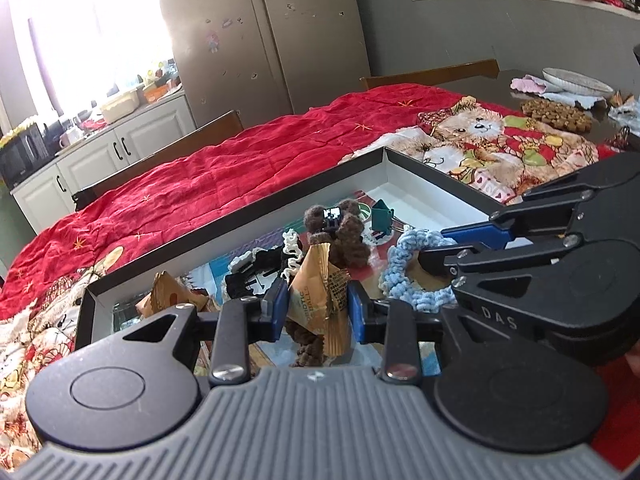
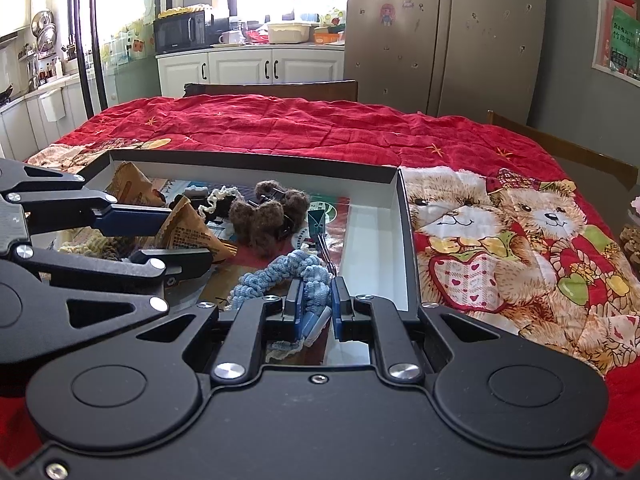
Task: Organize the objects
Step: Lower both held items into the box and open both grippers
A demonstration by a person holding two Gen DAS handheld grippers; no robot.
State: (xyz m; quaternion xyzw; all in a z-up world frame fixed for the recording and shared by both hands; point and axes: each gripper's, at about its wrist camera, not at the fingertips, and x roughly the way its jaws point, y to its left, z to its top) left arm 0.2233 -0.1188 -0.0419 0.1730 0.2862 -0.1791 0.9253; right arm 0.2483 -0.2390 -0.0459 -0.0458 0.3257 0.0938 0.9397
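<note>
The left gripper [image 1: 318, 306] has its fingers clamped on a brown snack packet [image 1: 320, 296] inside the shallow box [image 1: 436, 168] on the red blanket [image 1: 240, 152]. The right gripper [image 2: 316, 304] has its fingers closed on the blue crochet piece [image 2: 296, 268] in the same box.

The left hand-held gripper [image 1: 319, 309] has a grey, ribbed housing across its base, flanked by two round black discs with raised circular centres. Black linkage bars run forward from silver screw heads to two blue finger pads [image 1: 276, 309]. The right hand-held gripper [image 2: 316, 304] shares this layout but has a smooth black housing, with small silver screws at its corners and one at its centre. Its pads [image 2: 341, 309] are also blue. Seen from the left wrist, its side casing bears the raised letters "DAS".
</note>
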